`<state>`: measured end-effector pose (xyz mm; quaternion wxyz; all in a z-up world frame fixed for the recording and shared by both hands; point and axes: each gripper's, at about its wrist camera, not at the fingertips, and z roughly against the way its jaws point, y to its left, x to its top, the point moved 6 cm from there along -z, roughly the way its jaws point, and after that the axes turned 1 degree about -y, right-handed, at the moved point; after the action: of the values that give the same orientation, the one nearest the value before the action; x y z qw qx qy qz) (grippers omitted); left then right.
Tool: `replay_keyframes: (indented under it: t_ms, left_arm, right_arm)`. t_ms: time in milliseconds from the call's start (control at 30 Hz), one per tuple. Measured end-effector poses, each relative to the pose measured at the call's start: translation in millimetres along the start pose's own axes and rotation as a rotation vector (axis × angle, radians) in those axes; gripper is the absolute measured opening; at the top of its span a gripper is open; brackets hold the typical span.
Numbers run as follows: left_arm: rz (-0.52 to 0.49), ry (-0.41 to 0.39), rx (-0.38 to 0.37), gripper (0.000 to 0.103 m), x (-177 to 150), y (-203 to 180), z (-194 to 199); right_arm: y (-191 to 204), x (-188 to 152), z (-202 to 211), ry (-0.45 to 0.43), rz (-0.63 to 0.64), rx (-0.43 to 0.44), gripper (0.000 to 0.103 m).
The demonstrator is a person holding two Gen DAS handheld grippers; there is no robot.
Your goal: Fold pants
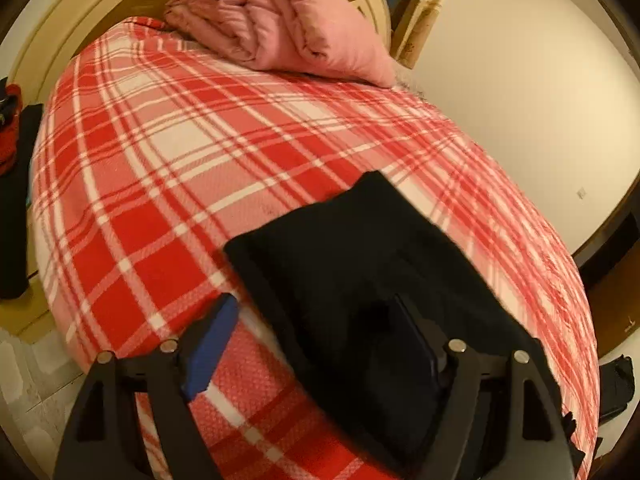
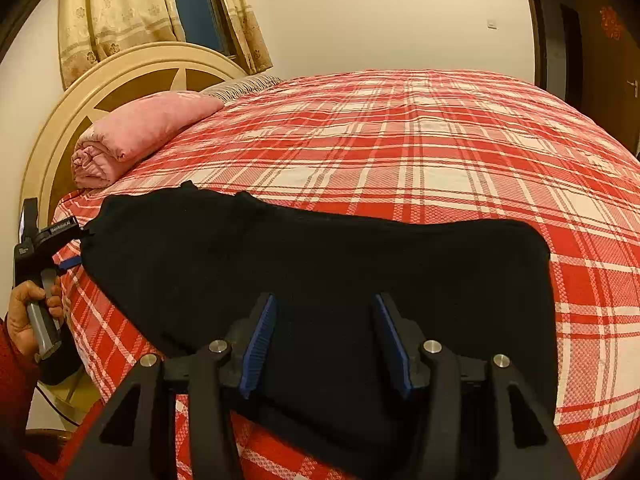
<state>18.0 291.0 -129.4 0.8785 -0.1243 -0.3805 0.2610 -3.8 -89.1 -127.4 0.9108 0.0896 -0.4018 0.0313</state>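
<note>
The black pants [image 2: 320,264] lie folded flat on the red plaid bed [image 2: 440,140], near its front edge. In the left wrist view they [image 1: 360,264] fill the lower middle. My left gripper [image 1: 316,344] is open: its left blue pad [image 1: 210,344] is over the bedspread and its right finger over the pants' edge, holding nothing. It also shows in the right wrist view [image 2: 66,262], hand-held at the pants' left end. My right gripper [image 2: 326,344] is open, its blue pads [image 2: 260,344] over the pants' near edge.
A rolled pink quilt [image 1: 280,28] lies by the cream headboard [image 2: 120,76]. Curtains and a window [image 2: 192,4] stand behind the bed. A dark bag [image 1: 618,380] sits on the floor at right, and red and black things [image 1: 10,132] at left.
</note>
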Motion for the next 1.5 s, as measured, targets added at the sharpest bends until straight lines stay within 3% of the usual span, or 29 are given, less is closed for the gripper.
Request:
replay_keyframes:
  t_ms: [133, 200, 300, 433, 633, 767, 833, 900, 933, 1000, 1033, 1067, 1333, 1500]
  left_arm:
    - [0.044, -0.009, -0.032, 0.071, 5.7, 0.7, -2.6]
    - [0.059, -0.015, -0.036, 0.059, 6.4, 2.8, -0.3]
    - [0.101, -0.007, -0.082, 0.025, 6.1, 9.5, 1.4]
    - [0.123, -0.008, -0.109, 0.025, 3.6, 12.3, 1.7]
    - [0.229, -0.014, -0.076, 0.043, -0.4, 18.7, 8.1]
    - [0.231, -0.024, -0.063, 0.064, -9.4, 13.9, 11.6]
    - [0.190, -0.030, -0.044, 0.065, -8.2, 9.9, 9.0]
    - [0.216, -0.041, -0.064, 0.065, -1.9, 12.2, 6.3]
    - [0.237, -0.045, -0.076, 0.064, 1.1, 14.2, 4.9]
    - [0.262, -0.050, -0.099, 0.051, 7.3, 16.2, 2.5]
    - [0.255, -0.044, -0.110, 0.034, 8.8, 14.3, 0.9]
    - [0.236, -0.025, -0.115, 0.024, 8.9, 11.9, -2.2]
    - [0.131, -0.073, -0.127, 0.021, 11.7, -4.2, 16.3]
    - [-0.101, -0.156, -0.183, 0.021, 16.6, -60.7, 51.8]
  right_arm:
    - [2.9, -0.1, -1.2, 0.003, 0.007, -0.009, 0.059]
    - [3.4, -0.3, -1.2, 0.004, 0.011, -0.013, 0.059]
    - [2.1, 0.2, -1.2, 0.005, 0.006, -0.010, 0.059]
    - [1.4, 0.4, -1.3, 0.005, -0.005, -0.003, 0.059]
    - [0.2, 0.1, -0.8, 0.009, -0.013, 0.002, 0.059]
    - [-0.8, 0.3, -0.8, 0.008, -0.025, 0.009, 0.060]
    - [-0.4, 0.3, -0.9, 0.008, -0.023, 0.006, 0.060]
    - [-0.2, -0.2, -0.4, 0.011, -0.018, 0.006, 0.060]
    - [-0.7, -0.5, 0.1, 0.011, -0.020, 0.008, 0.060]
    - [-1.6, -0.6, 0.5, 0.010, -0.028, 0.014, 0.060]
    - [-1.9, -0.6, 0.5, 0.009, -0.031, 0.014, 0.060]
    - [-1.8, -0.5, 0.3, 0.008, -0.032, 0.013, 0.060]
    - [0.0, -0.3, -0.1, 0.010, -0.022, 0.007, 0.060]
    - [-10.2, 6.7, 8.1, 0.000, -0.101, 0.063, 0.061]
